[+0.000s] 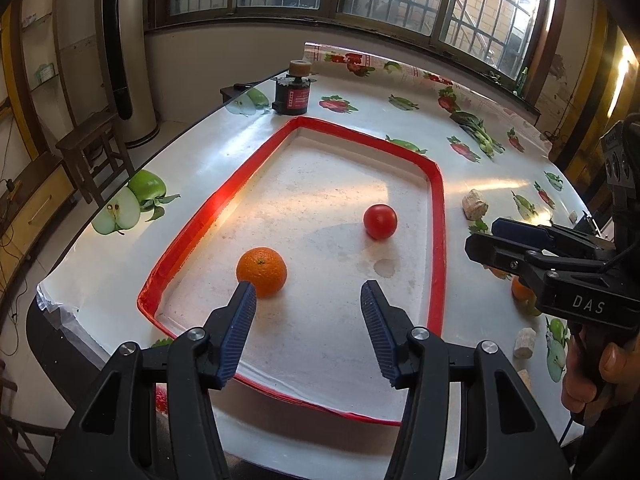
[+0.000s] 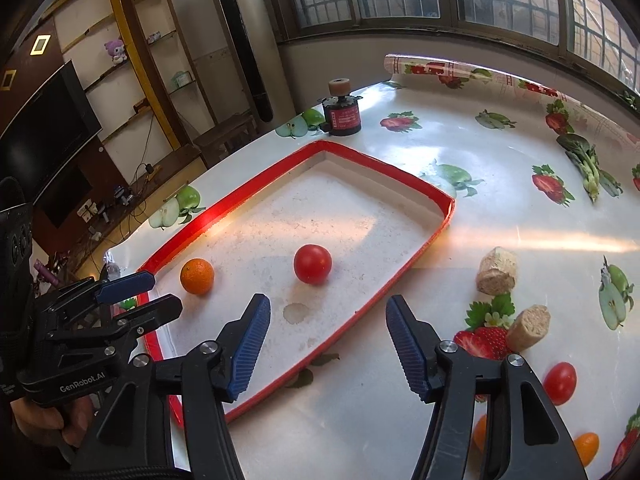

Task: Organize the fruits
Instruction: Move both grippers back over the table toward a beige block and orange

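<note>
A white tray with a red rim (image 1: 437,216) (image 2: 444,216) lies on the table. In it sit an orange (image 1: 261,271) (image 2: 197,275) and a red tomato (image 1: 380,221) (image 2: 312,263). My left gripper (image 1: 308,296) is open and empty above the tray's near end, its left finger just in front of the orange. My right gripper (image 2: 328,312) is open and empty over the tray's right edge; it also shows in the left wrist view (image 1: 480,236). A small red tomato (image 2: 560,383) and two small orange fruits (image 2: 586,446) lie on the table right of the tray.
Cork-like cylinders (image 2: 496,271) (image 2: 529,328) (image 1: 474,204) lie on the fruit-print tablecloth right of the tray. A black jar with a cork lid (image 1: 293,89) (image 2: 342,112) stands behind the tray. A table edge runs along the left.
</note>
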Demonstrator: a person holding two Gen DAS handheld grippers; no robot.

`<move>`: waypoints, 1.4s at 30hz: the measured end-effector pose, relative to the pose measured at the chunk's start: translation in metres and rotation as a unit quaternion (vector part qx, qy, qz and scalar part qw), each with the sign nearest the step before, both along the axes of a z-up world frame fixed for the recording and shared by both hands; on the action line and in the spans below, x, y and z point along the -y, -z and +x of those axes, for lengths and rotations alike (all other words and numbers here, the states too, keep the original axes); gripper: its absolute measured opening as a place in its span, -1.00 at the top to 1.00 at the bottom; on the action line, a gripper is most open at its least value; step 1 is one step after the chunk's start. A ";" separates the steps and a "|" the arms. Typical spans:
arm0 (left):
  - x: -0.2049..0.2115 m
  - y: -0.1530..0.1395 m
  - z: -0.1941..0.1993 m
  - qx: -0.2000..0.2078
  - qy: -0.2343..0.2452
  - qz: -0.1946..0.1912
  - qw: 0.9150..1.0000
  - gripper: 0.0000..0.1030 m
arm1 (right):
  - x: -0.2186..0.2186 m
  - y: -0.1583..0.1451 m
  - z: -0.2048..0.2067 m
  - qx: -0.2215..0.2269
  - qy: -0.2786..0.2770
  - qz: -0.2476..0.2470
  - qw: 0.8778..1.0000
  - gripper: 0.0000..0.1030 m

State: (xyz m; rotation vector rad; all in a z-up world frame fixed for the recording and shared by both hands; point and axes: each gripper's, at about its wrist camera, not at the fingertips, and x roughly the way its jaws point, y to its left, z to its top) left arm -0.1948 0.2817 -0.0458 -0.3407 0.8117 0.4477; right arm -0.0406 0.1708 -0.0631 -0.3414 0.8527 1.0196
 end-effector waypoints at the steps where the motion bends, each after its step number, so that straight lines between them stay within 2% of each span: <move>1: 0.003 -0.001 0.000 0.001 0.002 0.001 1.000 -0.03 | 0.005 -0.001 -0.001 0.000 0.002 0.001 1.000 -0.23; 21: 0.049 -0.014 0.009 0.007 0.050 0.010 0.999 -0.03 | 0.103 -0.010 -0.001 0.010 0.067 0.008 0.998 -0.28; 23: 0.056 -0.014 0.011 0.008 0.056 0.008 0.998 -0.15 | 0.114 -0.011 0.000 0.012 0.077 0.009 0.997 -0.28; 25: 0.064 -0.014 0.012 0.012 0.065 0.009 0.998 -0.28 | 0.125 -0.012 0.000 0.013 0.085 0.011 0.996 -0.29; 42: 0.130 -0.010 0.031 0.006 0.160 0.005 0.987 -0.28 | 0.219 -0.006 -0.002 0.012 0.171 0.006 0.985 -0.29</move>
